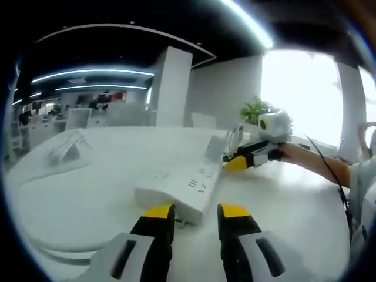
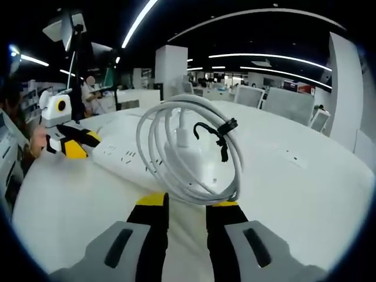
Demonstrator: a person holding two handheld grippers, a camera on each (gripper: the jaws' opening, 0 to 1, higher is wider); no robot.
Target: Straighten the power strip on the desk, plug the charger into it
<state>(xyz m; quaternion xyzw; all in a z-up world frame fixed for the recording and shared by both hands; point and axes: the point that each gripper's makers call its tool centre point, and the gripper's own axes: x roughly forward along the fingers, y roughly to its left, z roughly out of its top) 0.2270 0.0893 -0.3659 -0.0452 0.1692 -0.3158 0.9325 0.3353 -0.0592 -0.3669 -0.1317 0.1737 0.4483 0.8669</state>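
White plastic marks the power strip (image 1: 187,187), which lies flat on the pale desk (image 1: 82,200), running away from the left gripper (image 1: 195,218) at a slant. In the left gripper view the 2 yellow-tipped jaws stand apart with a gap between them, holding nothing, just short of the strip's near end. Across the strip, the right gripper (image 1: 236,159) comes in from the right, held by a person's hand.

In the right gripper view, the right gripper (image 2: 187,204) holds the charger (image 2: 187,147), a white block with its cable (image 2: 154,154) coiled in a loop and bound by 1 black tie (image 2: 222,134). The jaws seem clamped on the coil's lower edge, though the contact is hard to see. The charger hangs above the strip (image 2: 126,158), apart from its sockets. The left gripper (image 2: 71,147) shows at the left.
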